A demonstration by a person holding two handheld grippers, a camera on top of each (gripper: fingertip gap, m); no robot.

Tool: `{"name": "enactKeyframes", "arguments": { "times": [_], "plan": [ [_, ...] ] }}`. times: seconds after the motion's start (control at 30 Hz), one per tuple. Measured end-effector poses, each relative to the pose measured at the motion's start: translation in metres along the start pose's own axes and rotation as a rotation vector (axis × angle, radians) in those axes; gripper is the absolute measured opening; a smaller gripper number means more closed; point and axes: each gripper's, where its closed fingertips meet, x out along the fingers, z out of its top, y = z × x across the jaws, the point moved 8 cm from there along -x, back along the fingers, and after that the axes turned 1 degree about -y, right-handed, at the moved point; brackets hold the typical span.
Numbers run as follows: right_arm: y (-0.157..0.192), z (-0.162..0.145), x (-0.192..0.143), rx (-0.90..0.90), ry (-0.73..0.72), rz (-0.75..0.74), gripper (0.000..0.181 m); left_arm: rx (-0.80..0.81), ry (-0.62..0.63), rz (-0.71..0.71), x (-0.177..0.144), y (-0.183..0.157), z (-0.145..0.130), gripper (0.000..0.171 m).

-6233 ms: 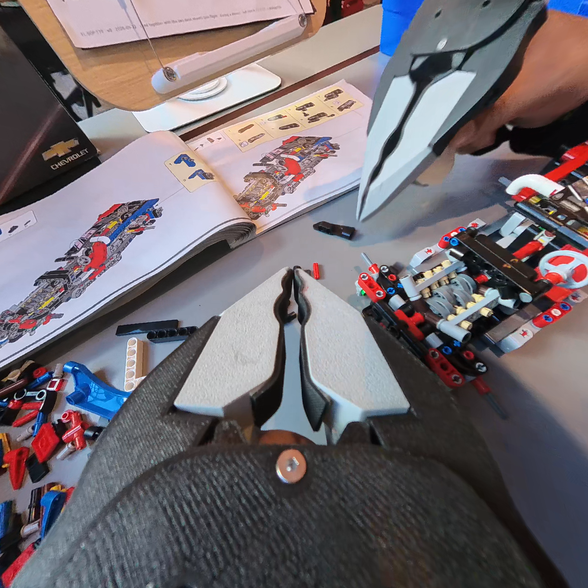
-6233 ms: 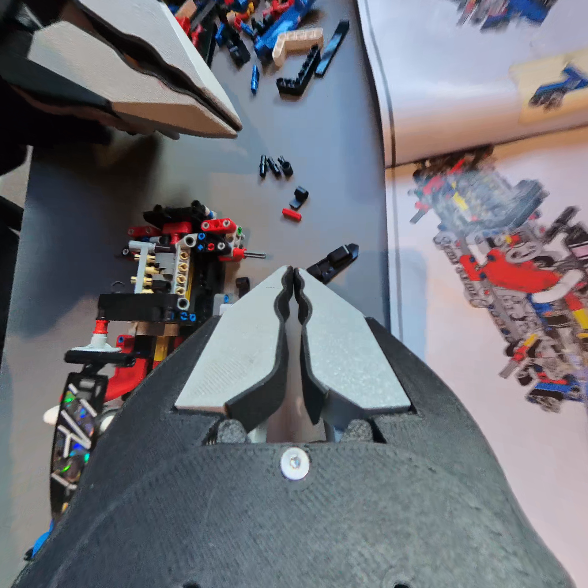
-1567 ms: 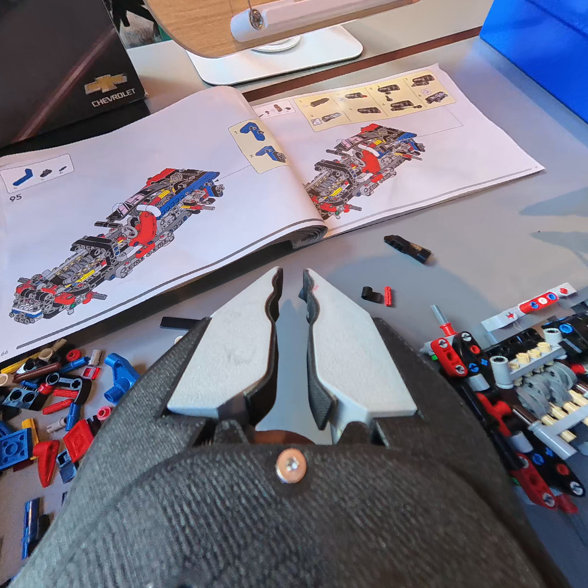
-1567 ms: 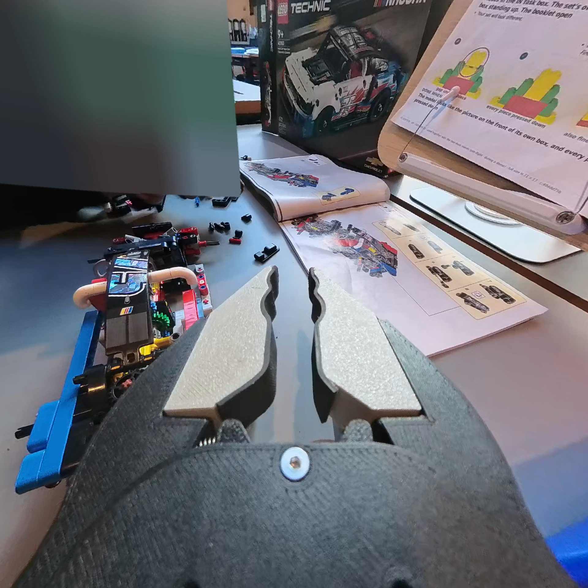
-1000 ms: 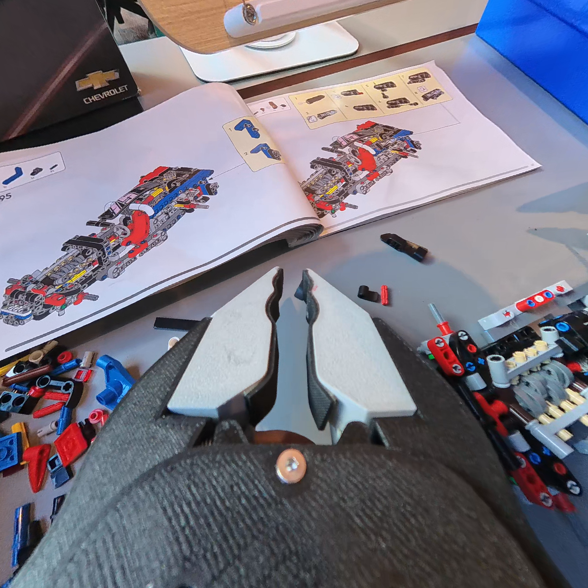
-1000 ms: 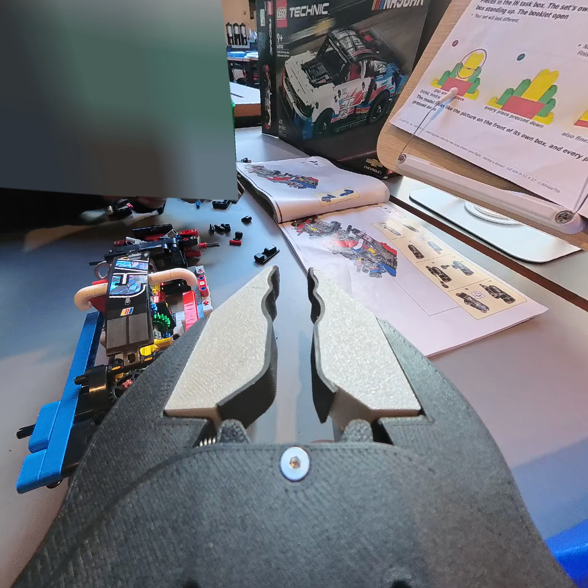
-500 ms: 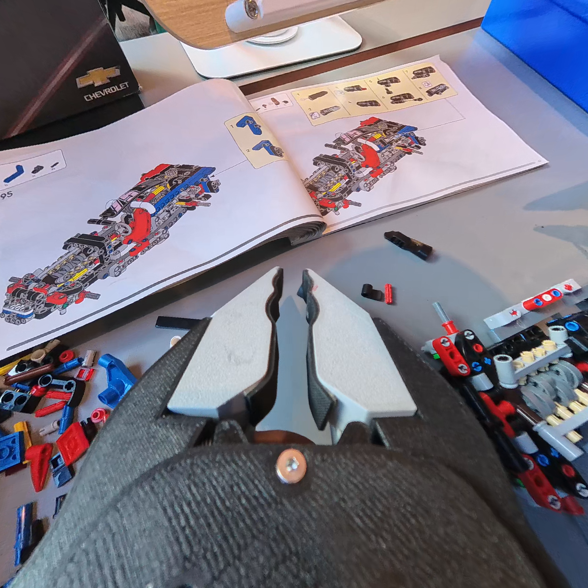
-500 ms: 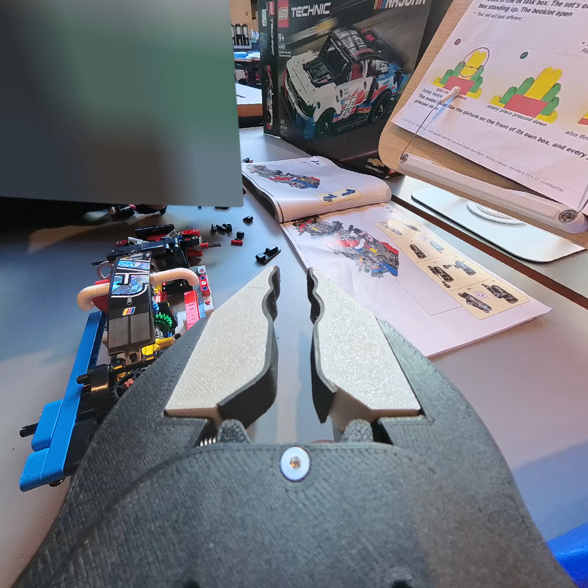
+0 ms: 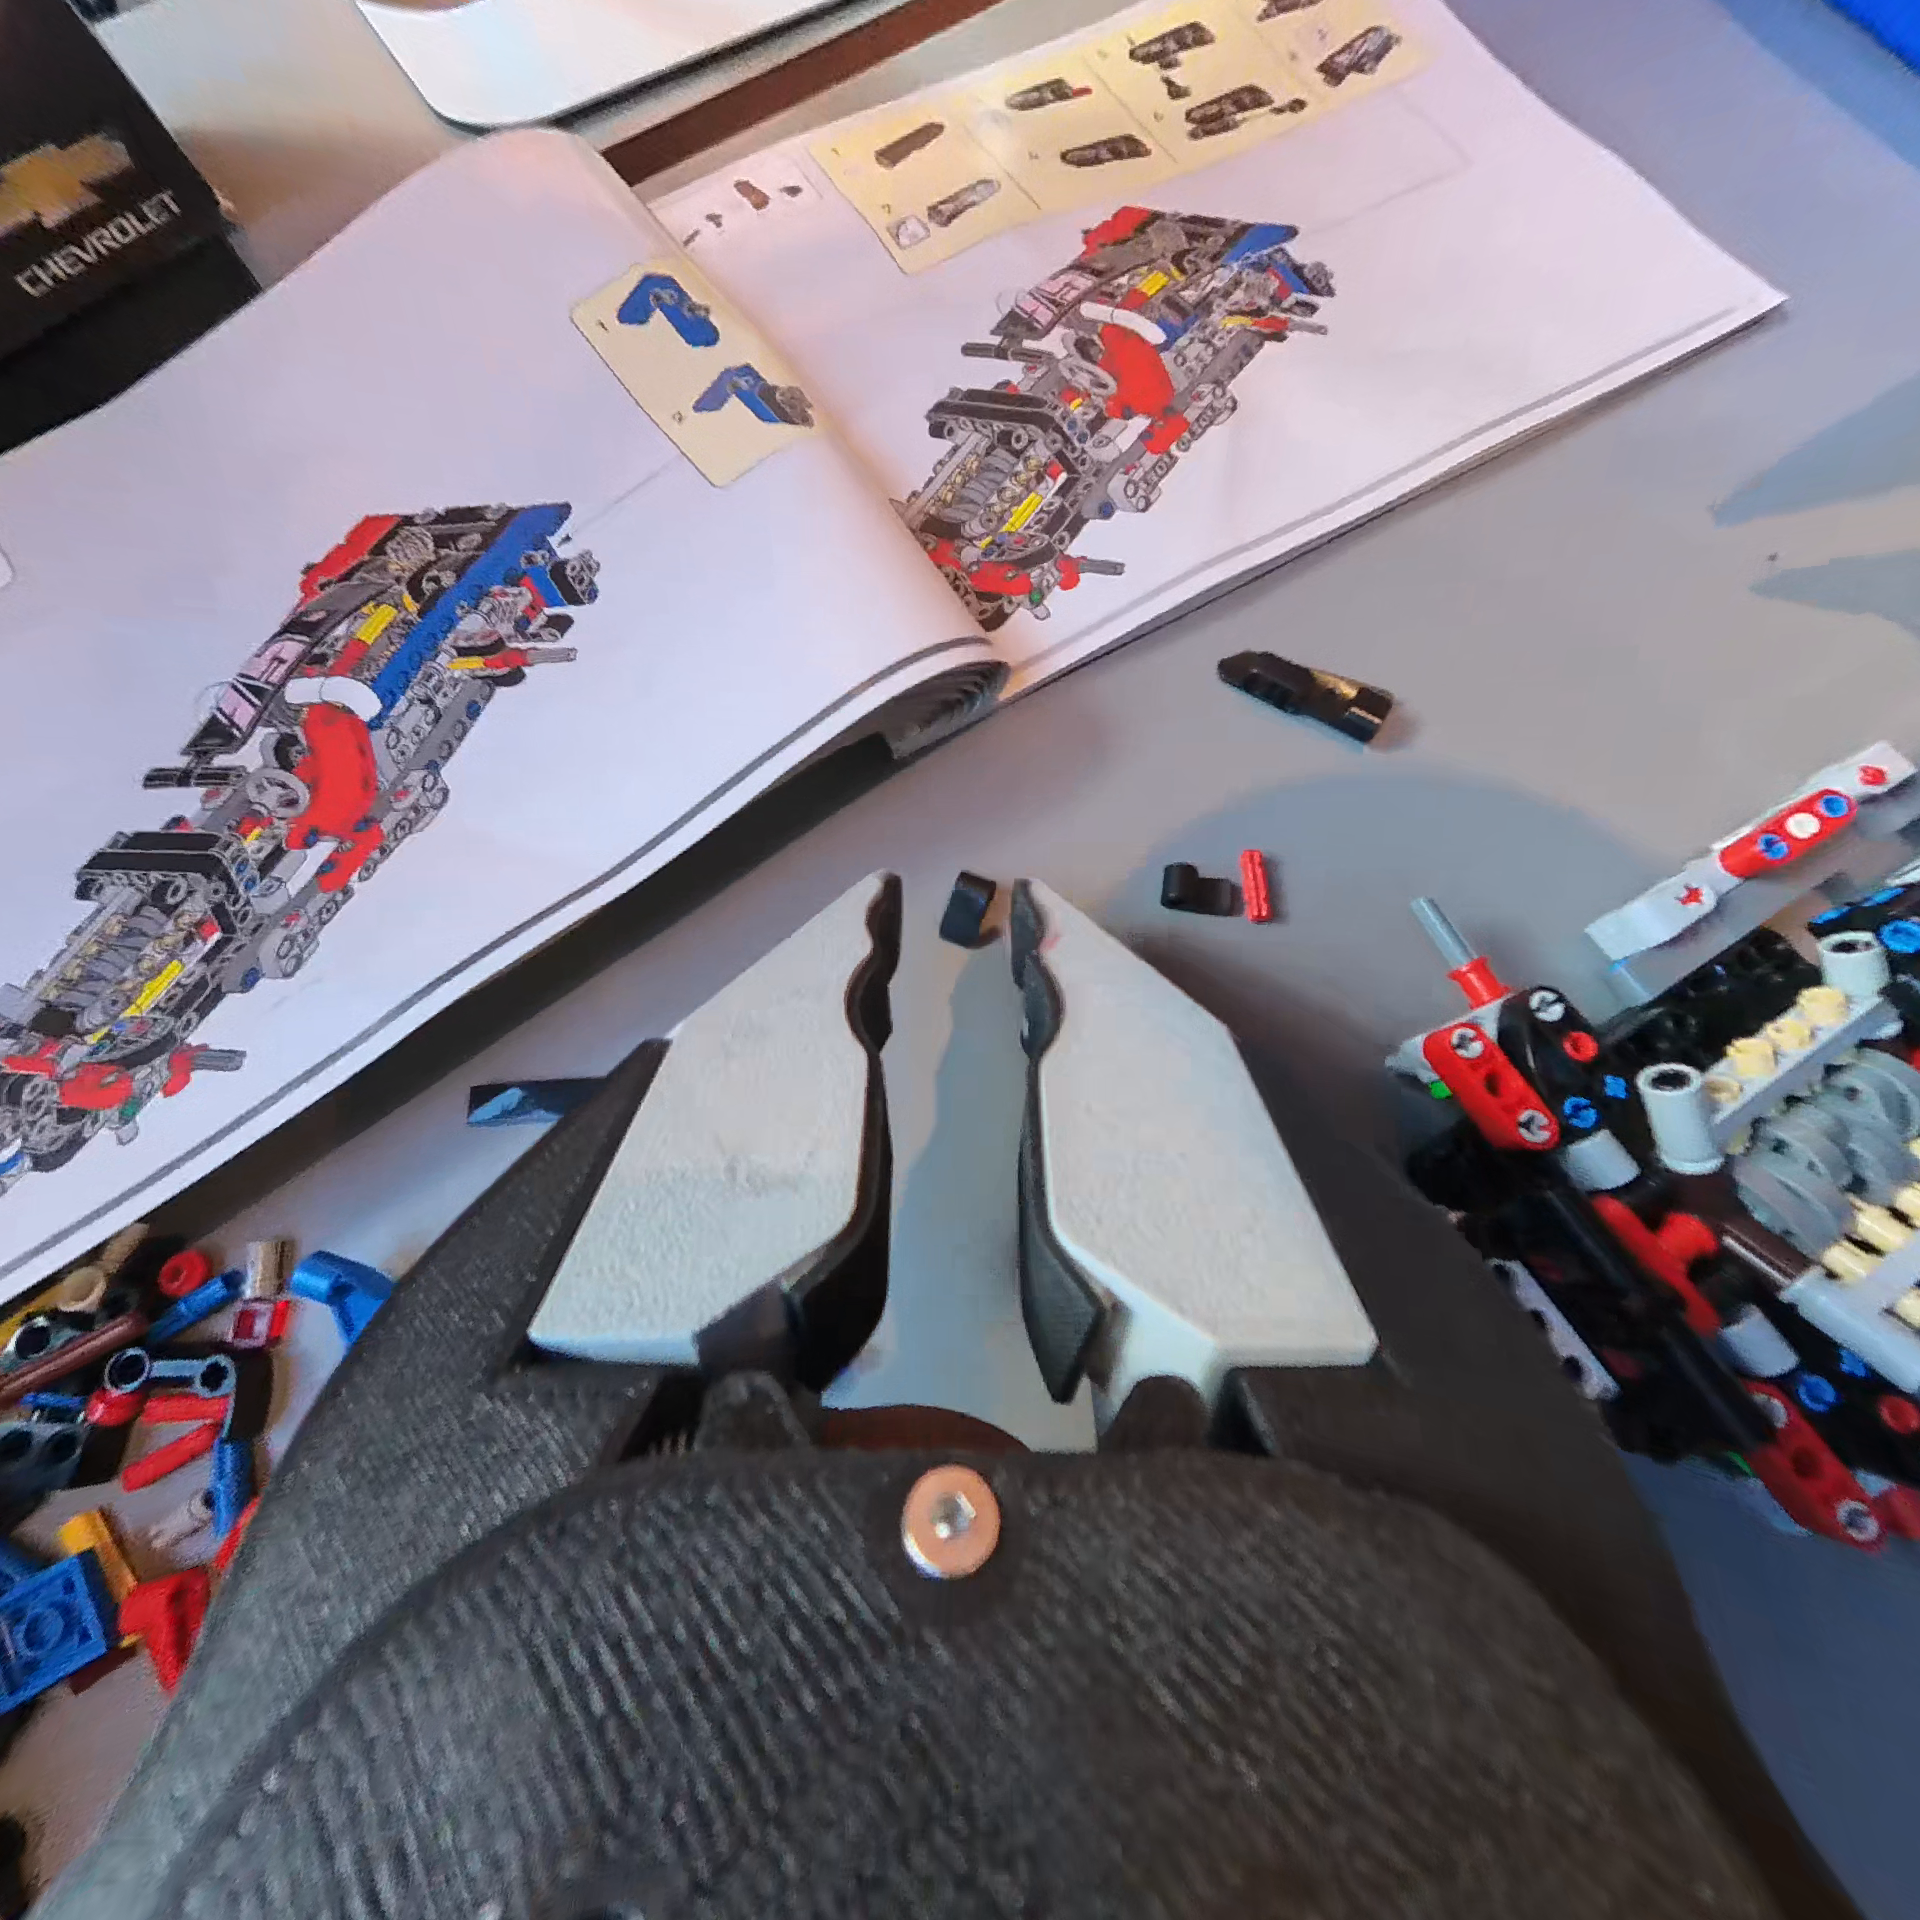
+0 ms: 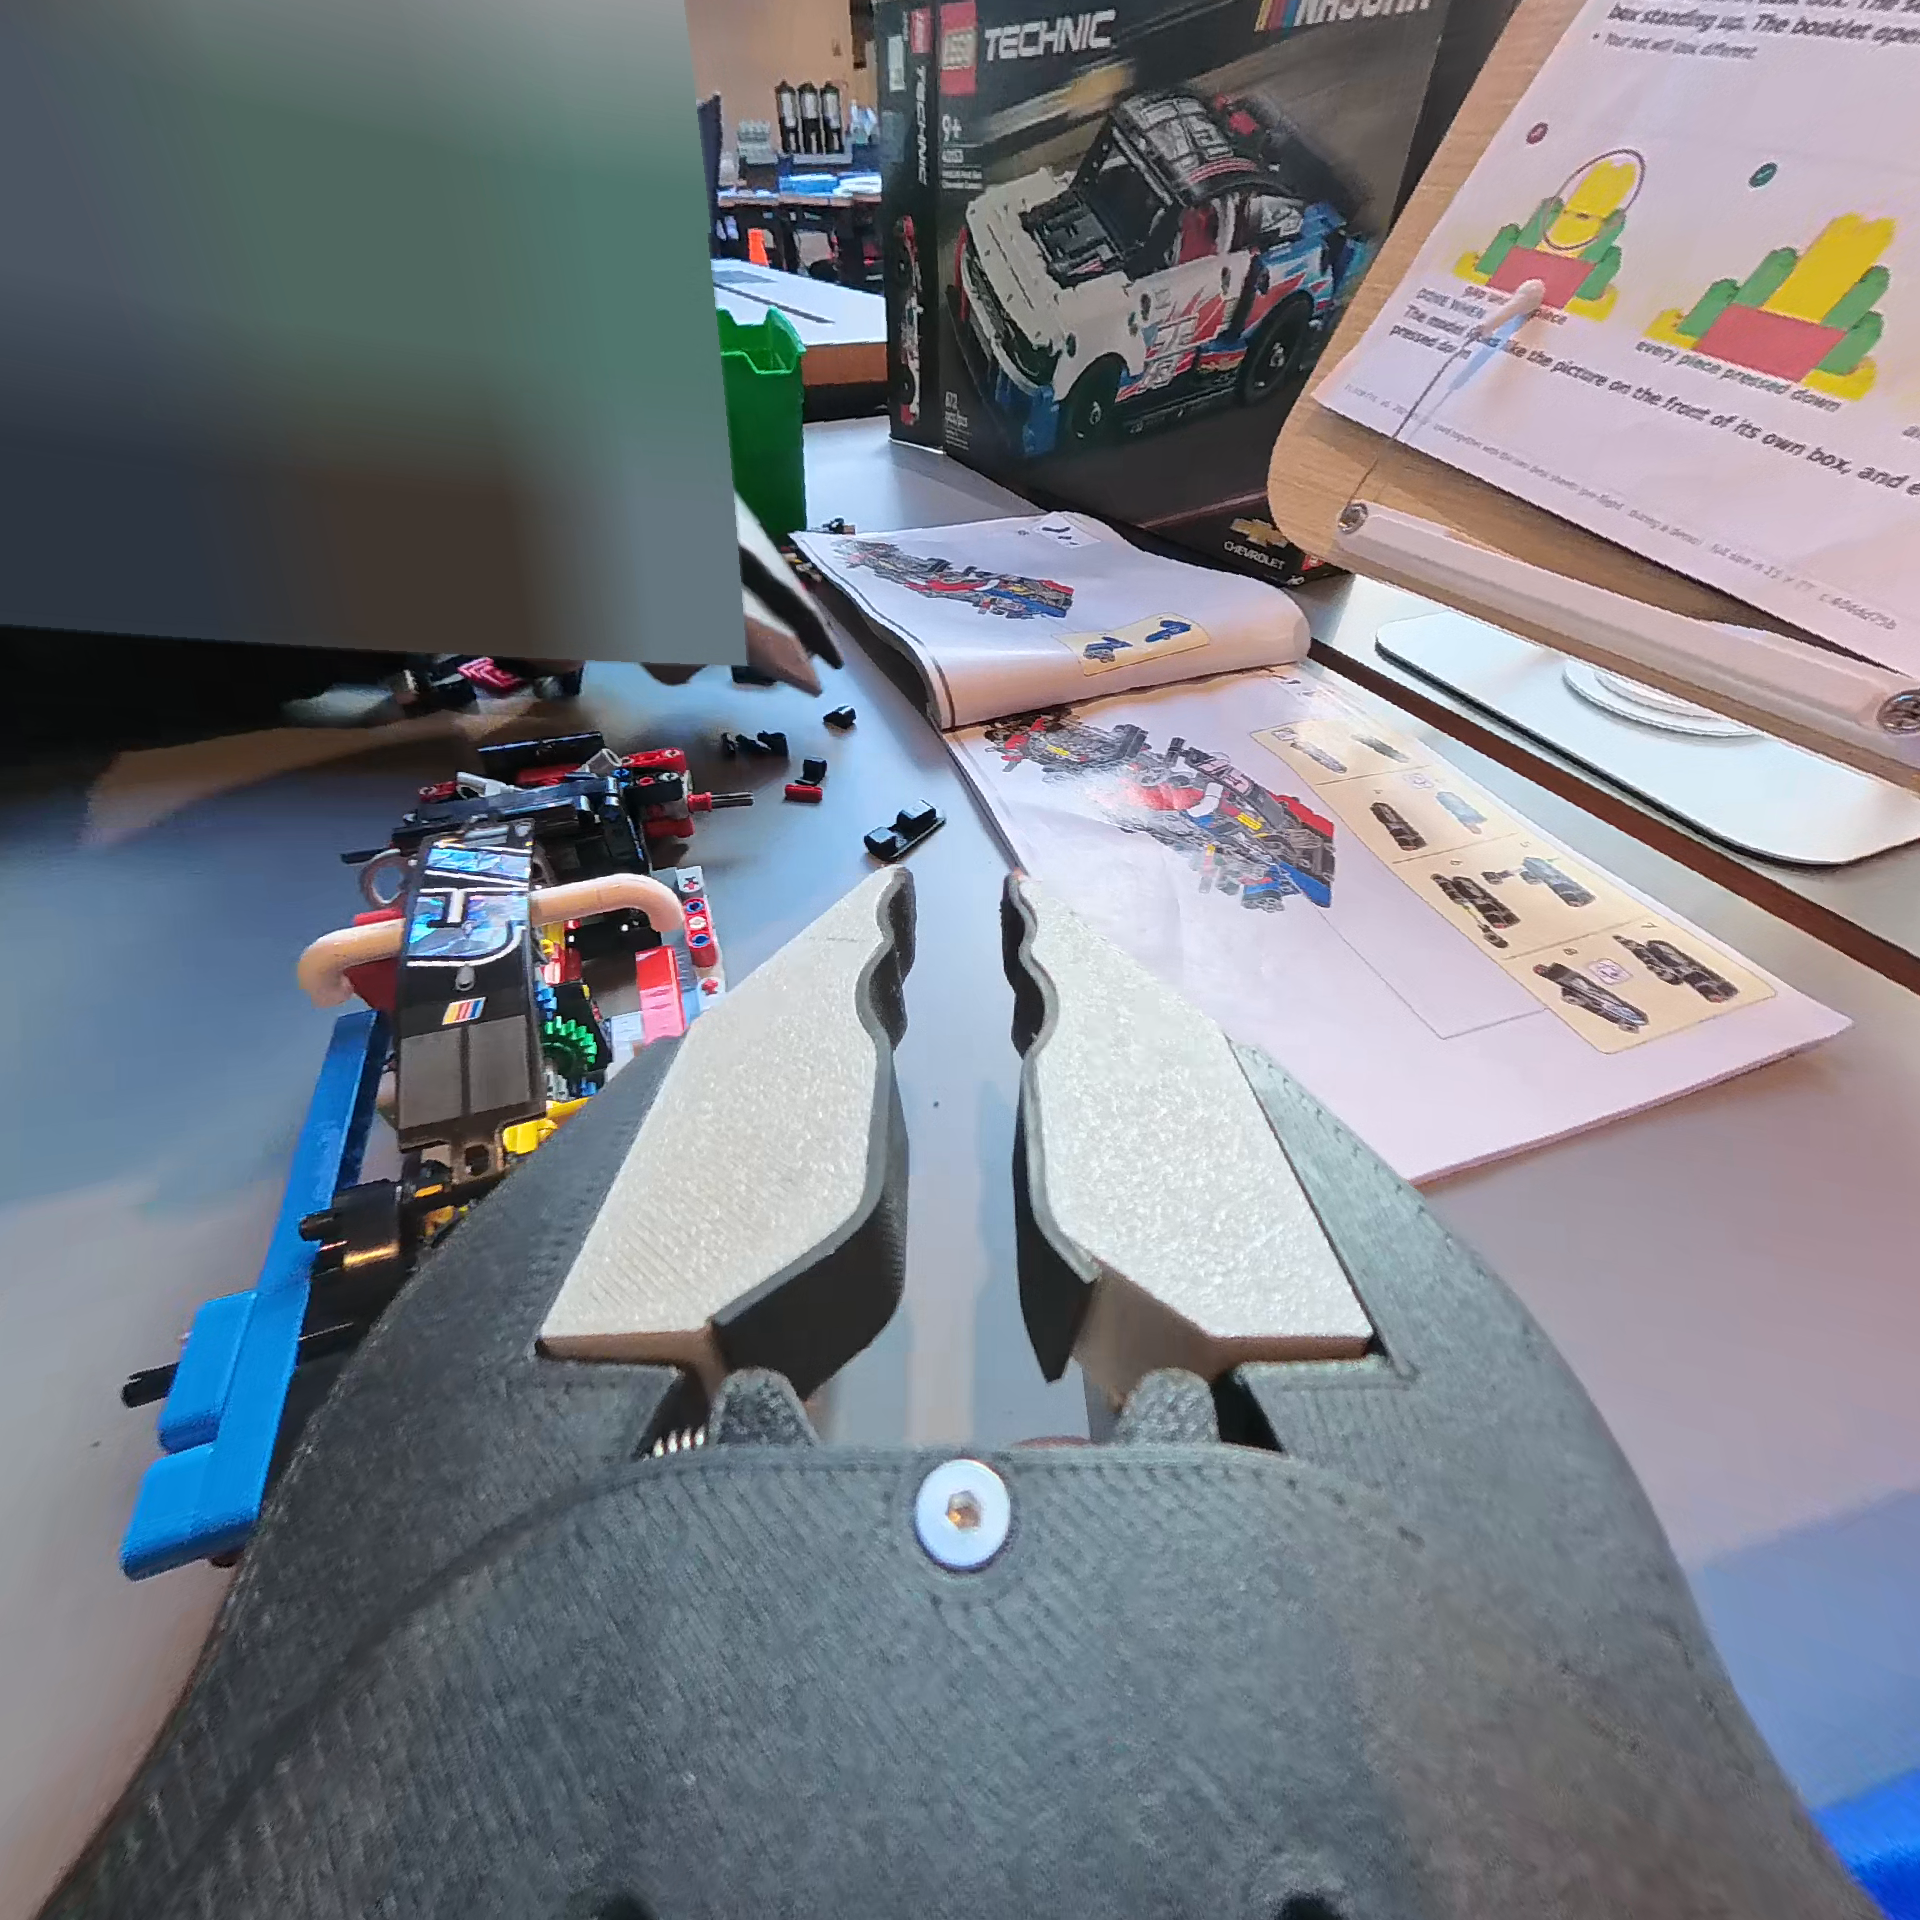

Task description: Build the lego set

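Note:
My left gripper (image 9: pixel 958 902) is open low over the grey table, with a small black piece (image 9: pixel 968 906) lying between its fingertips. Whether they touch it I cannot tell. The partly built car model (image 9: pixel 1714 1143) lies to its right. A black connector (image 9: pixel 1304 696), another small black piece (image 9: pixel 1195 888) and a red pin (image 9: pixel 1257 885) lie ahead. My right gripper (image 10: pixel 956 894) is open and empty above the table. The model (image 10: pixel 499 956) sits to its left and the black connector (image 10: pixel 902 828) just ahead.
The open instruction booklet (image 9: pixel 623 520) lies ahead, also in the right wrist view (image 10: pixel 1351 883). A pile of loose pieces (image 9: pixel 135 1403) is at the left. The set box (image 10: pixel 1143 260), a green bin (image 10: pixel 764 416) and a wooden stand with a sheet (image 10: pixel 1662 364) stand behind. Spacing between my two grippers at the tips: around 25 centimetres. To reach the red pin (image 9: pixel 1257 885) in a straight line is about 5 centimetres for my left fingers, about 20 centimetres for my right. It turns up in the right wrist view (image 10: pixel 803 793) as well. The right gripper is farther from the black connector (image 9: pixel 1304 696), some 15 centimetres, than the left, some 9 centimetres. My right wrist view (image 10: pixel 904 826) looks at it from another angle.
My left gripper has opened wider and moved forward and down, so a small black piece now shows between its tips. The right gripper has hardly moved.

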Motion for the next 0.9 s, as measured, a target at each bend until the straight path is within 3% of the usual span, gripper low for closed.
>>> {"name": "enactKeyframes", "arguments": {
  "times": [0.33, 0.7, 0.9],
  "plan": [
    [0.004, 0.000, 0.000, 0.005, -0.003, 0.025, 0.012, -0.057, 0.076, -0.081, 0.012, 0.005, -0.002, 0.017],
    [0.002, 0.000, 0.000, 0.009, -0.003, 0.019, 0.011, 0.003, 0.134, -0.034, 0.016, -0.002, -0.002, 0.006],
    [0.000, 0.001, -0.001, 0.017, -0.009, 0.010, 0.010, 0.041, 0.098, 0.109, -0.024, 0.013, 0.007, 0.005]
  ]
}}
